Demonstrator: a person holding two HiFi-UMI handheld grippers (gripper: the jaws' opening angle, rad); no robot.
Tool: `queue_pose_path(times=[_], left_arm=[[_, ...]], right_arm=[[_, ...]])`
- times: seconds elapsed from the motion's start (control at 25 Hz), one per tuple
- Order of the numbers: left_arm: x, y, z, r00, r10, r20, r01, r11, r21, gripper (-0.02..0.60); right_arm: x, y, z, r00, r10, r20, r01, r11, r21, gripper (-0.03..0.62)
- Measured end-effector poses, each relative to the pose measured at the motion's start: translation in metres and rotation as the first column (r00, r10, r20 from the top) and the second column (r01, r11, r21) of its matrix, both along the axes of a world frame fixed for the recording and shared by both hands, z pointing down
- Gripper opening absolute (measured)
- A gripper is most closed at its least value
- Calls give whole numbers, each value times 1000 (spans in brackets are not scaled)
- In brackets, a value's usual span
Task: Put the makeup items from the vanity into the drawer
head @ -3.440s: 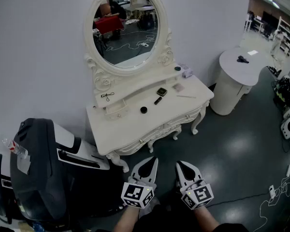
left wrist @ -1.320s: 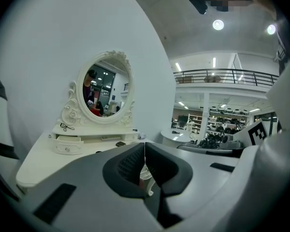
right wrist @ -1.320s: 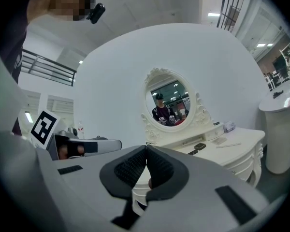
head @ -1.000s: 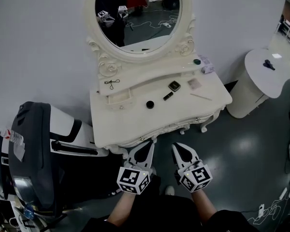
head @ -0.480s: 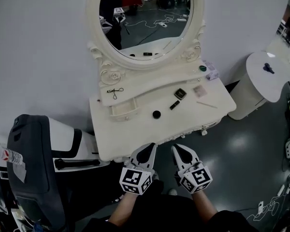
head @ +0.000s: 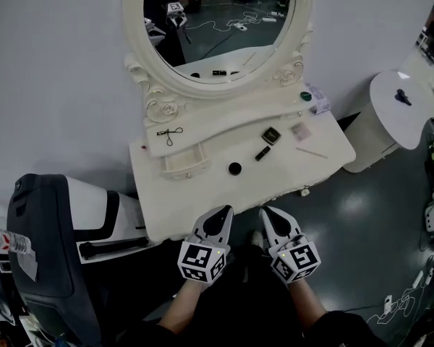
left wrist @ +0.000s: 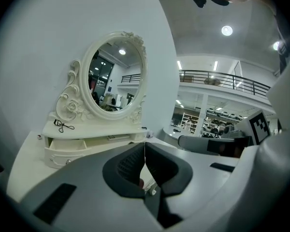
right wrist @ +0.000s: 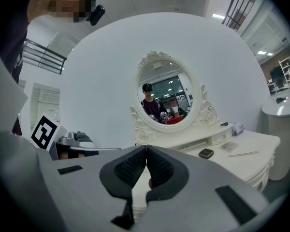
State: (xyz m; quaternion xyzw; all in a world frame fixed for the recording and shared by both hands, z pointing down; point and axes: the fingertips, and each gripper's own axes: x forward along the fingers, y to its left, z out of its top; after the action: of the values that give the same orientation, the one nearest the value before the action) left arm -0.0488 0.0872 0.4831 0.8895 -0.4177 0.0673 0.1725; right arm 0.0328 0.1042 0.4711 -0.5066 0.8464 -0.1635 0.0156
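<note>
On the white vanity (head: 195,201) lie a black round jar (head: 234,168), a black lipstick tube (head: 262,153), a square compact (head: 271,135), a pale sachet (head: 299,129) and a thin stick (head: 312,152). An eyelash curler (head: 169,133) rests on the upper shelf, above a small open drawer (head: 183,160). Both grippers hover side by side at the vanity's front edge, holding nothing. My left gripper (head: 224,210) is shut, and its own view shows the jaws (left wrist: 144,146) pressed together. My right gripper (head: 264,212) is shut too (right wrist: 146,149), with the compact (right wrist: 206,152) ahead and to its right.
An oval mirror (head: 217,20) rises behind the vanity. A green-lidded jar (head: 305,96) and a small box (head: 320,103) sit at the shelf's right end. A black-and-white chair (head: 50,251) stands close on the left, and a round white table (head: 398,107) on the right.
Both grippers have come forward to the vanity's front edge, still shut. The vanity now sits closer and more centred in the head view.
</note>
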Motion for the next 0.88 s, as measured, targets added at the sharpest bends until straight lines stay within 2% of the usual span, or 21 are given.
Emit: queue_pose_path(times=[0.4, 0.88], left_arm=[[17, -53, 32, 998, -57, 32, 59, 997, -59, 15], [41, -132, 68, 986, -140, 90, 150, 981, -121, 15]], right_arm=[[23, -62, 21, 999, -46, 22, 46, 998, -34, 23], [56, -156, 53, 989, -131, 67, 137, 986, -97, 23]])
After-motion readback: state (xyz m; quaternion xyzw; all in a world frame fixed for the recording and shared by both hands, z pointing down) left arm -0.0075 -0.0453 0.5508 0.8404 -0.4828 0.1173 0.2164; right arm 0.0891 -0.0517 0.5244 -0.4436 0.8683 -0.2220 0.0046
